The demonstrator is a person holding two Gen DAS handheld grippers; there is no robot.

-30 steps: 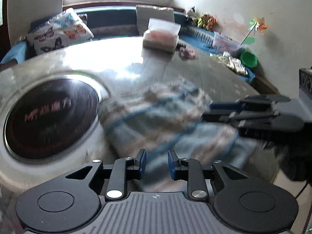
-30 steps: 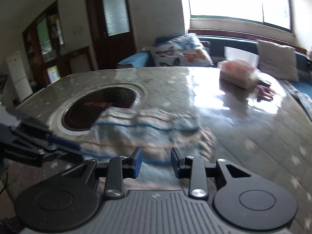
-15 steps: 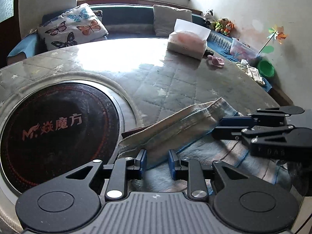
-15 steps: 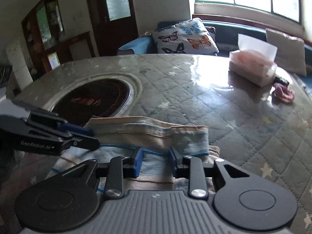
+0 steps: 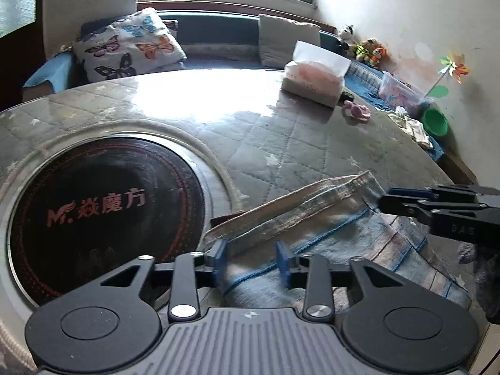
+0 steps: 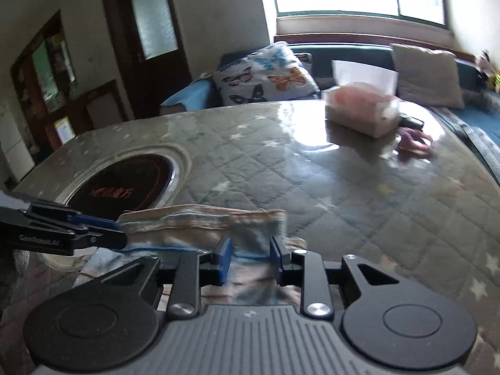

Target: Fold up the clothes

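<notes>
A blue-and-beige striped cloth (image 5: 312,228) lies folded on the quilted table, its hemmed edge facing the far side. My left gripper (image 5: 251,260) hovers over the cloth's left end. Its jaws are opening, and the cloth lies loose in the gap. My right gripper (image 6: 250,258) is at the cloth's (image 6: 193,228) right end, shut on a bunched fold of it. The right gripper (image 5: 382,200) also reaches in from the right edge of the left wrist view. The left gripper (image 6: 120,231) enters the right wrist view from the left.
A round black hob (image 5: 103,212) is set into the table (image 5: 281,143) just left of the cloth. A tissue box (image 5: 312,81) and a small pink thing (image 5: 357,111) sit at the far side. A sofa with a butterfly pillow (image 5: 131,47) stands behind.
The cloth was a blur swinging above the table one second ago; now it rests flat and folded. Both grippers came down with it. The left jaws have widened.
</notes>
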